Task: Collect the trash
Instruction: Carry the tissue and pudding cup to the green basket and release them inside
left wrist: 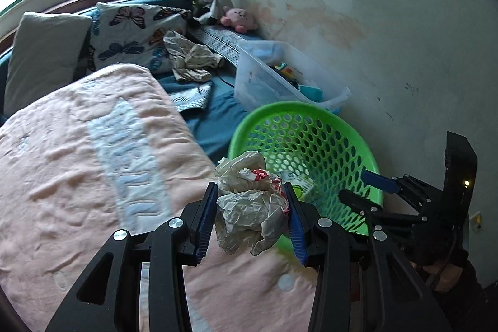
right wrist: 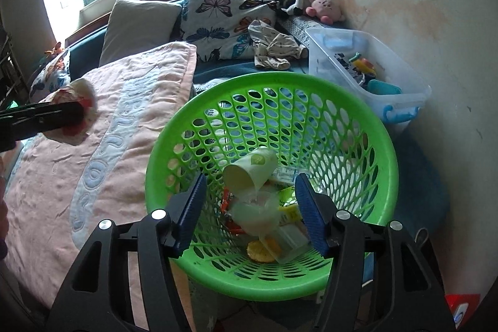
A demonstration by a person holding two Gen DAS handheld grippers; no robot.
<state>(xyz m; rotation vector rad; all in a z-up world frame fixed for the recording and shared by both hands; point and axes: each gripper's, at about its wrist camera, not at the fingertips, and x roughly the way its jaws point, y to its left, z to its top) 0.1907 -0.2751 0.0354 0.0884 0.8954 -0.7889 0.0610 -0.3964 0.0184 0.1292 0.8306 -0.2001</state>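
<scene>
left gripper (left wrist: 252, 218) gripping crumpled wrapper (left wrist: 249, 207) beside green basket (left wrist: 370, 164) rim

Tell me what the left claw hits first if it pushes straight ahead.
Probably the green basket: its near rim lies just beyond the crumpled wrapper held by the left claw, though depth is uncertain.

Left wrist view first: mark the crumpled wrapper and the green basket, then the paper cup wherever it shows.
crumpled wrapper (left wrist: 249, 201), left wrist view, on its creased middle between the fingers.
green basket (left wrist: 298, 142), left wrist view, on the perforated inner wall.
paper cup (right wrist: 253, 168), right wrist view, on its side wall inside the basket.
</scene>
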